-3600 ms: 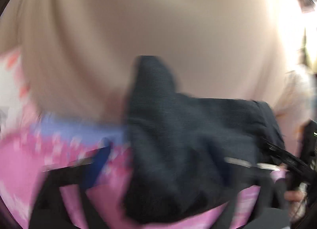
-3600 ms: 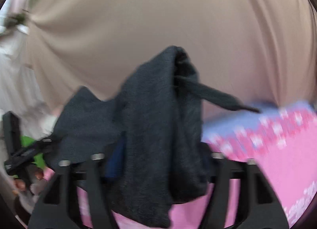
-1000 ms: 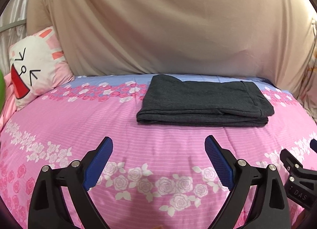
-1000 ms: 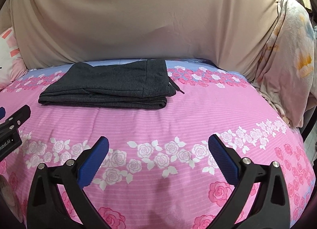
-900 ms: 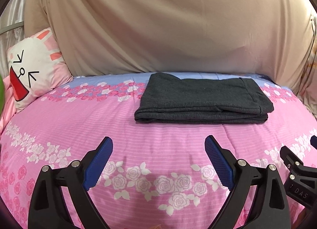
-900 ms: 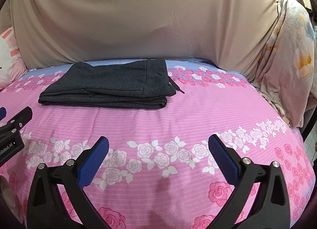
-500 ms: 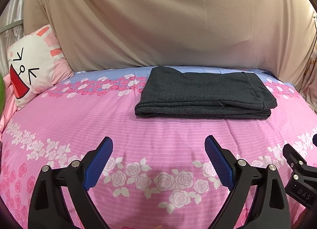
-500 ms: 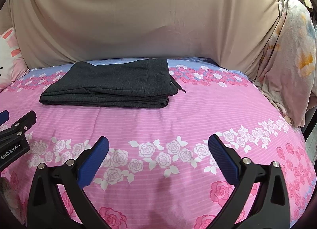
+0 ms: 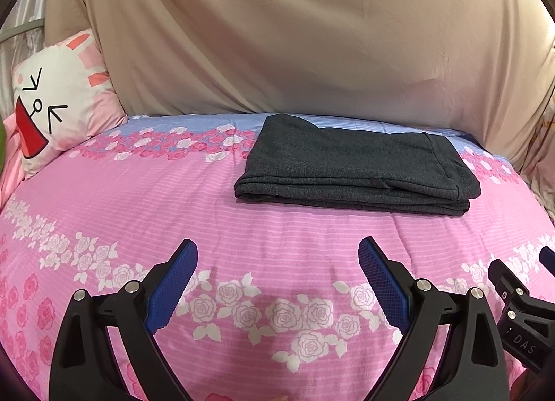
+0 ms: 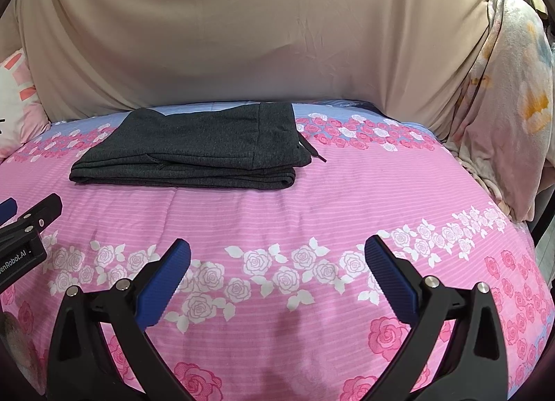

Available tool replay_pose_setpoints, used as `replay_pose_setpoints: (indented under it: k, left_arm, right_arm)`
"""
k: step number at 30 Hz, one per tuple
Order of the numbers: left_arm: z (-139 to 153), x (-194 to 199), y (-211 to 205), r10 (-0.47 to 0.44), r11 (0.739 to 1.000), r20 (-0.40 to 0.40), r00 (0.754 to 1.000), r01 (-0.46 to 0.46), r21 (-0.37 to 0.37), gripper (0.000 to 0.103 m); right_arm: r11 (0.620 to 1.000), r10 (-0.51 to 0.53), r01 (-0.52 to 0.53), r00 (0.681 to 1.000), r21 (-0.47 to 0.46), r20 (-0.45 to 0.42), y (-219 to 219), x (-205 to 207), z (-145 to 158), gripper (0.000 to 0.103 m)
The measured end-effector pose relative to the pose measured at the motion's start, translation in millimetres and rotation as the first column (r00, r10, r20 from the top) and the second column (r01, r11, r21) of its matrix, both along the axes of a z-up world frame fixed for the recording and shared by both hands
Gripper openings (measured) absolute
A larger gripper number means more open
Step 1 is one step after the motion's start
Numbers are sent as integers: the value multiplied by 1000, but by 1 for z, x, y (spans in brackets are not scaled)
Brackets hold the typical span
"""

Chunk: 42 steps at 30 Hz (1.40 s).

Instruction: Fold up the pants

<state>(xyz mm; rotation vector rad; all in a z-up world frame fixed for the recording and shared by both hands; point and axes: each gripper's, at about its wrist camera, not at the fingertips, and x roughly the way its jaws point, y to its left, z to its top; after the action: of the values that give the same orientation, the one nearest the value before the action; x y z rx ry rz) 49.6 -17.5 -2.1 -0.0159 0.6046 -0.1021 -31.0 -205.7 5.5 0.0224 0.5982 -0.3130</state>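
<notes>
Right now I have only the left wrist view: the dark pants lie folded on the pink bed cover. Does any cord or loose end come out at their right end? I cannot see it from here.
Observer: Yes. In the right wrist view a drawstring sticks out of the folded pants at their right end and lies on the bed cover.
Operator: And the right gripper? I see only its edge.
Observer: The right gripper is open, holds nothing and is apart from the pants.
Operator: What stands at the right side of the bed? I see only a pale strip.
Observer: A pale floral blanket is heaped there, against the bed's right edge.
</notes>
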Motion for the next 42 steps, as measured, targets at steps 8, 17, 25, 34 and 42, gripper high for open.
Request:
replay_pose_setpoints:
  k: [8,17,25,34,42]
  left_arm:
    - [0,1,-1,-5,1000,-9,1000,5,4,92]
    - [1,1,-6,-18,999,-19,1000,19,37,92]
    - [0,2,-10,-24,998,-27,999,26,65,92]
    - [0,2,-10,-30,997,-35,999,33,70,92]
    - [2,-5,-7,-12,997,13,1000,11,74,92]
  right_arm:
    - [1000,0,0,1000,0,0,0,0,0,98]
    - [1000,0,0,1000,0,0,0,0,0,98]
    - [1000,0,0,1000,1,0,0,0,0,98]
    - [1000,0,0,1000,2,-1,-1,0,0,98]
    - [1000,0,0,1000,1,-1,-1,0,0,98]
